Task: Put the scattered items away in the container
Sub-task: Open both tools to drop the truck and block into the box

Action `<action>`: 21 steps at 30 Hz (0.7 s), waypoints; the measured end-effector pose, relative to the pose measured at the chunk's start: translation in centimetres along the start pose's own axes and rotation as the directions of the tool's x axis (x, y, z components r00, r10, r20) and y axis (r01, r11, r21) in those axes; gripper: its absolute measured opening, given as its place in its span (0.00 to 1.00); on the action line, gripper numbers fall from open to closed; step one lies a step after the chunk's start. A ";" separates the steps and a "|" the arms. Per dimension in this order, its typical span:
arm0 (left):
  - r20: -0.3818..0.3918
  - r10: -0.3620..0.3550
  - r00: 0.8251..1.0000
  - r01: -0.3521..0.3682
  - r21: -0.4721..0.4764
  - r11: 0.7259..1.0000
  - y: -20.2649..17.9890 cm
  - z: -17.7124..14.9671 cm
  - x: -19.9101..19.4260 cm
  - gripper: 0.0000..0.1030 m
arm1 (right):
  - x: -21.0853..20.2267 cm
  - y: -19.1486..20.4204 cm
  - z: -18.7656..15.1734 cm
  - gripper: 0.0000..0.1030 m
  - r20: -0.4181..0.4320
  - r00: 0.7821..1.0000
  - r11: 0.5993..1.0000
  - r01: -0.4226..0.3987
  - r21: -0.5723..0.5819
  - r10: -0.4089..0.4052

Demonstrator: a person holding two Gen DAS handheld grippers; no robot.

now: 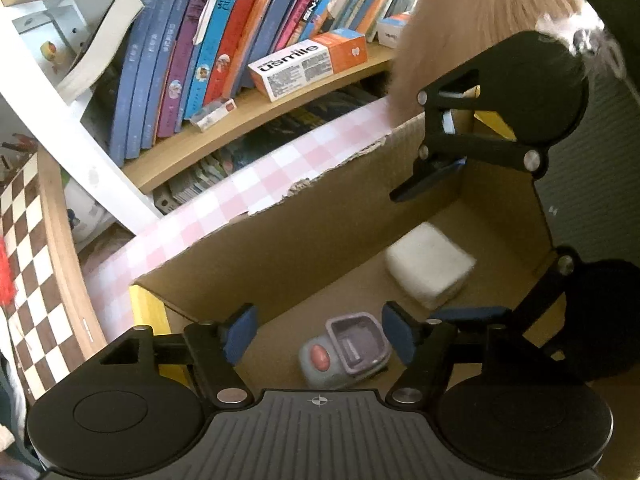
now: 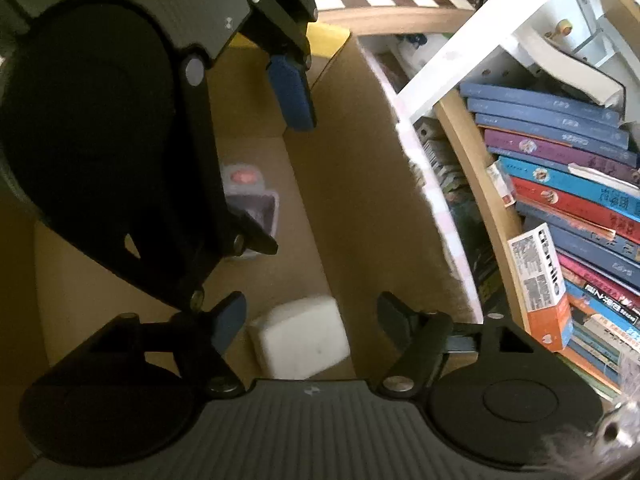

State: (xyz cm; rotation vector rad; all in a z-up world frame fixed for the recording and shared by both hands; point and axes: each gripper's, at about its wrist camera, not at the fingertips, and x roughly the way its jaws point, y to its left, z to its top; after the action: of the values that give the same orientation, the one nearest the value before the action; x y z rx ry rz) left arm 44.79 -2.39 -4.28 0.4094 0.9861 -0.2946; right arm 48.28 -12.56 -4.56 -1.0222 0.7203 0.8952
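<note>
Both claws are held apart and empty above the cardboard box (image 1: 360, 208); a white block (image 1: 430, 270), blurred and perhaps still settling, could be knocked by a careless lowering of the right claw (image 2: 308, 326). The block is seen just below that claw, while a small toy cooker (image 1: 344, 354) lies on the box floor beneath the left claw (image 1: 318, 338).

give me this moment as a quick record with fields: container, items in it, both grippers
container: cardboard box, open top
items inside: white block, small grey and purple toy, both on the box floor
left hand-held gripper: open, above the toy, holding nothing
right hand-held gripper: open, above the white block, holding nothing
backdrop: bookshelf
</note>
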 end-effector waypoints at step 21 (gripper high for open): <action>0.275 0.071 0.959 -0.041 -0.111 0.993 -0.5 -3.9 -13.9 0.76 | -12.8 1.4 -1.1 0.70 0.226 0.970 0.976 0.038 0.215 -0.088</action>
State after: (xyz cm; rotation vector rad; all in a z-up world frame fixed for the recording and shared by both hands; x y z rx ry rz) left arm 34.41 -0.27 5.52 0.2903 0.7087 -0.2402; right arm 41.05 -16.81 5.24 -0.7336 0.5653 0.8484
